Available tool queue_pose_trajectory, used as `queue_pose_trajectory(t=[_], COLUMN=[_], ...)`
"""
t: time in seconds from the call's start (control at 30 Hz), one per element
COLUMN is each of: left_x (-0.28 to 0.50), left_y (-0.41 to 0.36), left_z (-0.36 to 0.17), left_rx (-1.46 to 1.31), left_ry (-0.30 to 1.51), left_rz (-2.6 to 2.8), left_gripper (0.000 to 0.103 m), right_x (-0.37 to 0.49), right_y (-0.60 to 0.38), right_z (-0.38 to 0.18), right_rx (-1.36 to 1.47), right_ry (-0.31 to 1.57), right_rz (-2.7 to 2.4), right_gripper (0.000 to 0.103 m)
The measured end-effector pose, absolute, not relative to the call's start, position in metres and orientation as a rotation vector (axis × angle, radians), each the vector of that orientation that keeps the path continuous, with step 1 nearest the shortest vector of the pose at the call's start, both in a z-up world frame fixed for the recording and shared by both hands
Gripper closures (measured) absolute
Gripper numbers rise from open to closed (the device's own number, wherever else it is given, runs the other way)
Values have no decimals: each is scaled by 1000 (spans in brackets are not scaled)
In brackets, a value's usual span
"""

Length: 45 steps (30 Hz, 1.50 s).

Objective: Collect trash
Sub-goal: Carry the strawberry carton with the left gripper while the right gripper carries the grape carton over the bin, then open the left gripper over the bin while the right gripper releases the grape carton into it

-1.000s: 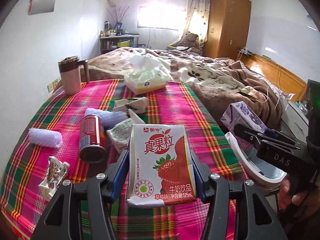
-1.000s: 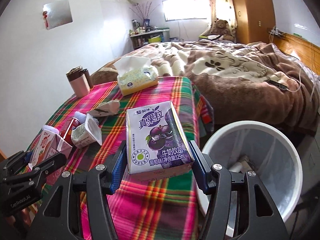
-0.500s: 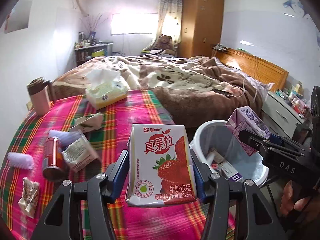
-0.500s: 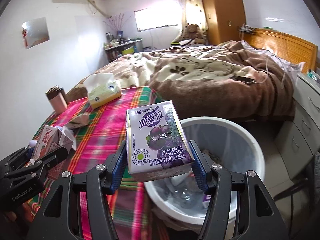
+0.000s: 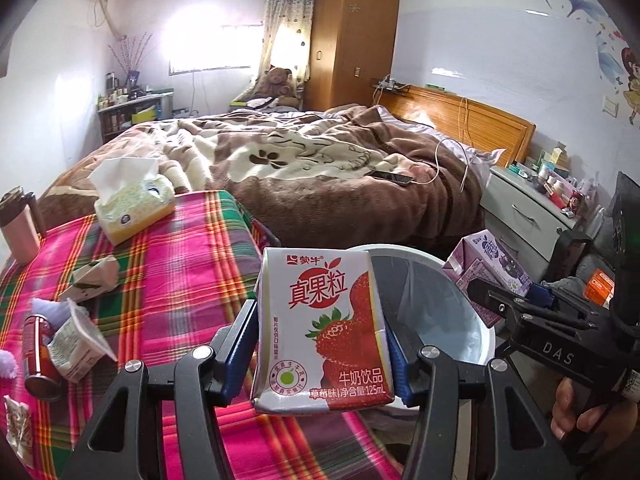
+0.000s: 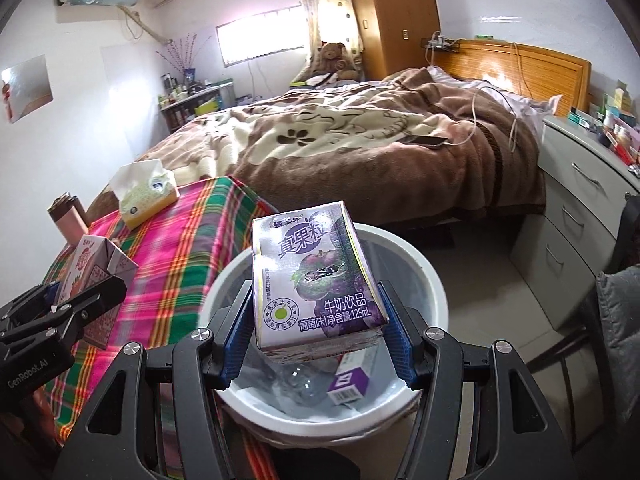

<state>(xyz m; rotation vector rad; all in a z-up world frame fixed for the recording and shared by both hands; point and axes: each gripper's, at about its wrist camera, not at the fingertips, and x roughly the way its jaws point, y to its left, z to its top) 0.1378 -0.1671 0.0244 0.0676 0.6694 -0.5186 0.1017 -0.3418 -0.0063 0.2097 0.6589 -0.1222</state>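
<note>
My left gripper (image 5: 320,344) is shut on a red strawberry milk carton (image 5: 322,320), held over the table's right edge beside the white trash bin (image 5: 486,344). My right gripper (image 6: 318,332) is shut on a purple grape milk carton (image 6: 316,276), held right above the open white trash bin (image 6: 434,280). The bin holds a clear plastic bottle (image 6: 300,384) and a purple box (image 6: 350,380). The purple carton also shows in the left wrist view (image 5: 488,272), and the strawberry carton in the right wrist view (image 6: 94,268).
On the plaid tablecloth (image 5: 168,264) lie a red can (image 5: 36,356), a yogurt cup (image 5: 78,344), crumpled wrappers (image 5: 96,276), a tissue box (image 5: 132,200) and a pink mug (image 5: 18,224). A bed (image 5: 320,168) stands behind, a drawer chest (image 6: 580,208) to the right.
Both grippers have swung right from the table toward the bin, each still holding its carton. The purple carton is now above the bin's opening.
</note>
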Motion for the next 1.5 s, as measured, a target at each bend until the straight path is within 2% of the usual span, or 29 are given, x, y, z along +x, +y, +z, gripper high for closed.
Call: queue_pose_trajectory(t=[0.7, 0.8, 0.93, 1.0, 1.5], left_x=[173, 176, 177, 177, 163], left_y=[-221, -221, -221, -218, -187], left_z=[-8, -8, -7, -6, 2], left_rx=[96, 89, 87, 82, 86], left_ry=[757, 759, 754, 753, 730], left_rz=[-598, -614, -610, -612, -550], left_gripper=[46, 46, 38, 37, 37], right_x=[114, 115, 114, 113, 107], right_y=[-371, -372, -372, -373, -356], right_z=[-31, -31, -30, -30, -19], right_rx=[224, 214, 206, 210, 206], right_ry=[742, 747, 753, 749, 713], right_rz=[-153, -153, -159, -161, -139], right_gripper=[42, 42, 39, 36, 36])
